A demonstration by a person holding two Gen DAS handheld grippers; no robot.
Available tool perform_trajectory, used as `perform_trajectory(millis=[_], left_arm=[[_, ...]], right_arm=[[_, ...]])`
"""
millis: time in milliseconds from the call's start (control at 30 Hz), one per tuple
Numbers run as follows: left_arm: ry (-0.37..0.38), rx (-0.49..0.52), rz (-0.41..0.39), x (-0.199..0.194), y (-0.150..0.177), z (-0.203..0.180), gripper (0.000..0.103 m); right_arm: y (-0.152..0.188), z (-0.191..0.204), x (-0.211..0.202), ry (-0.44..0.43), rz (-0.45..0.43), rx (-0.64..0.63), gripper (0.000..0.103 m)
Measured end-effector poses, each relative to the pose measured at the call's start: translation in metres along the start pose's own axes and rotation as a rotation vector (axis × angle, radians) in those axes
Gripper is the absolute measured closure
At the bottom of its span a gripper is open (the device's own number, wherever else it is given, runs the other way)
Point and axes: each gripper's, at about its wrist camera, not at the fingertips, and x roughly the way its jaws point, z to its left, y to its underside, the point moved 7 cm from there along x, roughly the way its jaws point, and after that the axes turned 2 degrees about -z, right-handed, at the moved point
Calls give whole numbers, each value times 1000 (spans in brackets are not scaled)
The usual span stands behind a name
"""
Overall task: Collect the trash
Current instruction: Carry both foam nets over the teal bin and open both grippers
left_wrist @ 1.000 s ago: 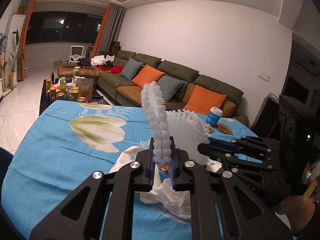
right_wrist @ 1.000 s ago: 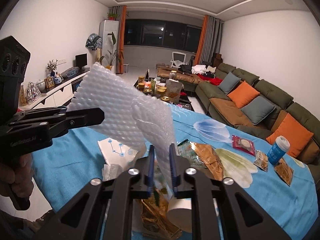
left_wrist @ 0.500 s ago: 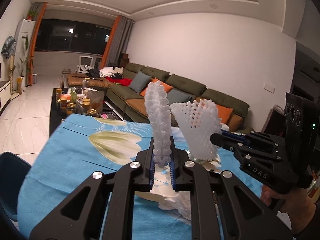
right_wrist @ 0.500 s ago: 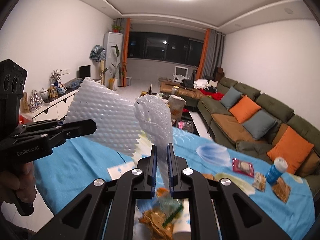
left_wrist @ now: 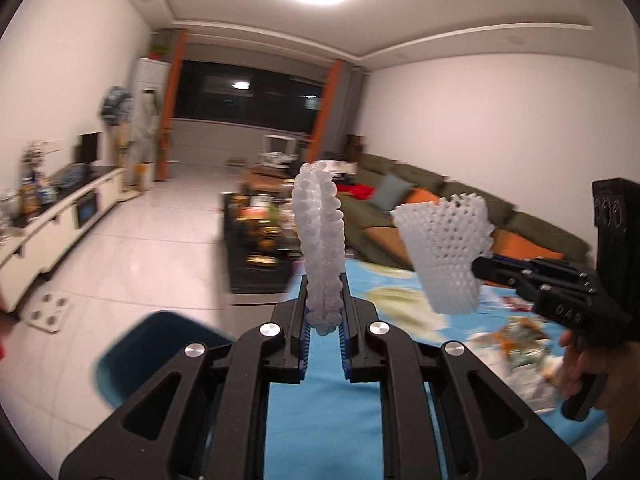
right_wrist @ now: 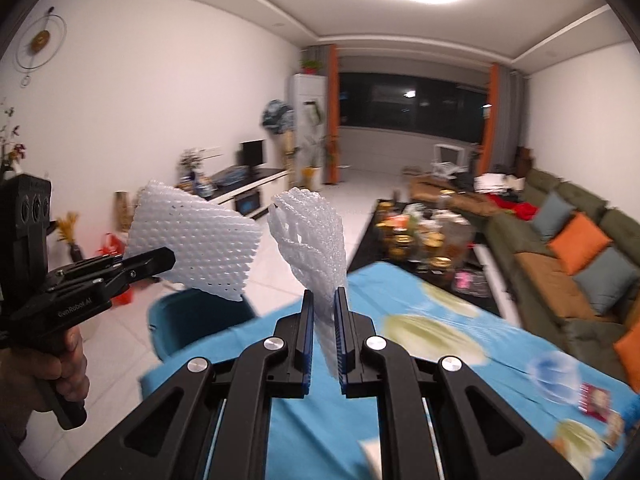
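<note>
Left wrist view: the left claw (left_wrist: 324,300) is clamped tight on a white foam net (left_wrist: 320,240), standing upright above the blue bench (left_wrist: 320,408). The right claw (right_wrist: 324,312) pinches its own foam sleeve (right_wrist: 310,240), also lifted off the bench.

The left gripper (left_wrist: 323,304) is clamped on a white foam net piece (left_wrist: 318,240), which stands upright, edge-on, between the jaws. To the right, the right gripper (left_wrist: 480,270), held by a hand (left_wrist: 580,364), grips a second white foam net sheet (left_wrist: 444,256) by its right edge; the sheet is seen face-on. Both pieces are clear of the table (left_wrist: 320,420), which carries a blue floral cloth. Blurred wrappers (left_wrist: 516,340) lie on the cloth at right. A teal chair (left_wrist: 160,352) stands at the table's left edge. A green sofa (left_wrist: 532,224) lines the far wall.
</note>
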Motion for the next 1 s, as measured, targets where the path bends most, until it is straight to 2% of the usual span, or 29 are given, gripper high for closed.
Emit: perform_trajectory(millis=[200,433,633,1000], left_arm=[[-166,-15,47,-19,10,76,91],[-259,-60,148,-7,42,139,91],[-293,-107,276,40,84,168,91],[-302,-124,367,112,124,175,90]], right_arm=[[-11,48,69,-159,86,18,95],[-4,113,151,-277,234,9,95],[13,144,206,-290,367,10,95],[49,162,254,-267,531,31,92]])
